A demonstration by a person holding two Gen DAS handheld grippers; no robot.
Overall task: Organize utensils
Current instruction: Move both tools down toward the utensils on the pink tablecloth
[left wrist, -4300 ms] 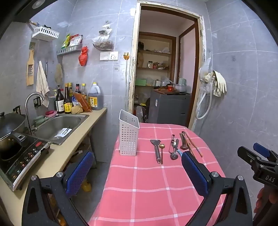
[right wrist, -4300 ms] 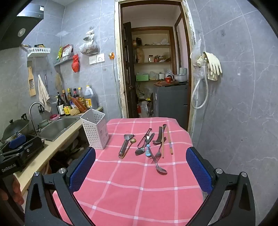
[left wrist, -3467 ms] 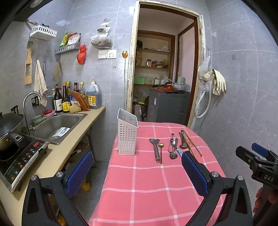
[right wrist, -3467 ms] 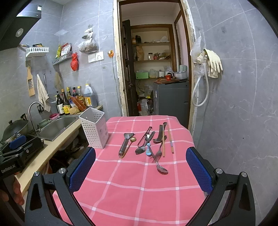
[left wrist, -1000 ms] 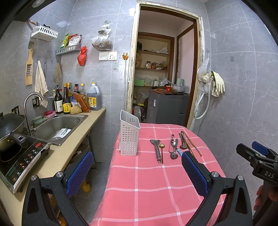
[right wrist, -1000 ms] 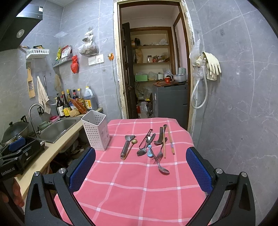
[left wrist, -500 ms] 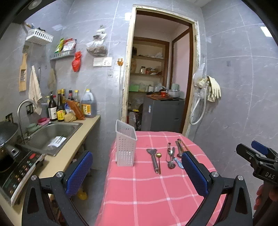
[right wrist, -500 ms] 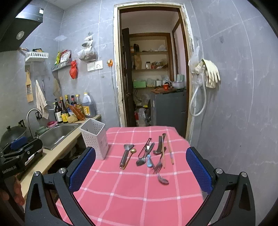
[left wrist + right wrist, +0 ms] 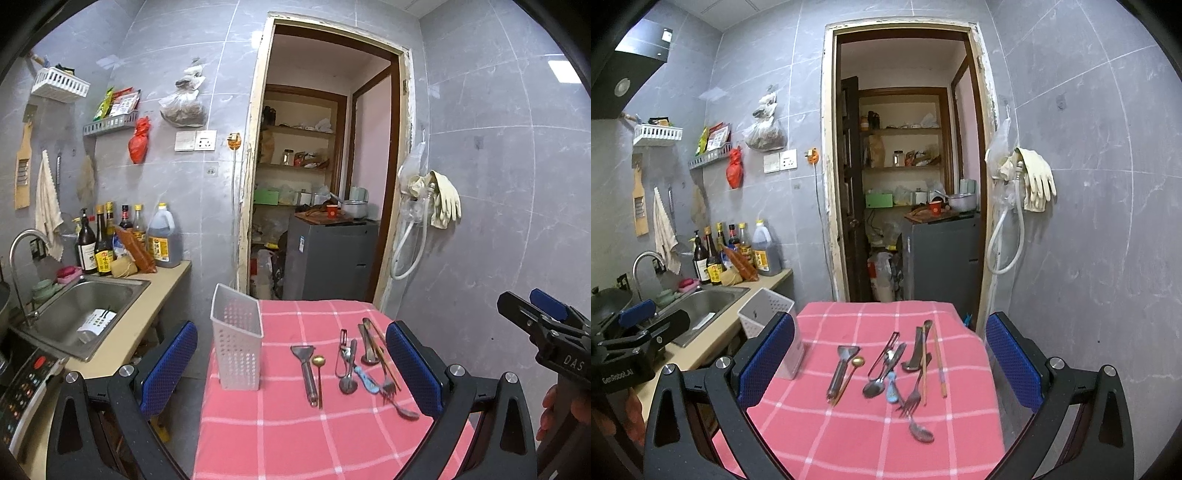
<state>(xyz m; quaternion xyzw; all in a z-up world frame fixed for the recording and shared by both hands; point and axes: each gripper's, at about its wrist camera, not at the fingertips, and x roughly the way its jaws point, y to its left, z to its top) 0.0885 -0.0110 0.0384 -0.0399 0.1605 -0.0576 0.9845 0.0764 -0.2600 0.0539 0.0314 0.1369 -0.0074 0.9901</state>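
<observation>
Across the bottom of each wrist view, left gripper [image 9: 291, 362] and right gripper [image 9: 890, 354] spread wide, blue pads [image 9: 169, 365] holding and touching nothing, both raised above the near end of the pink checked tablecloth [image 9: 295, 443]. Bare cloth fills the lower centre; the table's left edge drops to a gap beside the counter with its sink [image 9: 77, 314]. White perforated utensil holder [image 9: 237, 349] stands upright, left of centre; right of it lie a peeler [image 9: 306, 369], gold spoon [image 9: 318, 373], fork [image 9: 914, 391], chopsticks [image 9: 940, 365] and more spoons, loosely parallel, some overlapping.
</observation>
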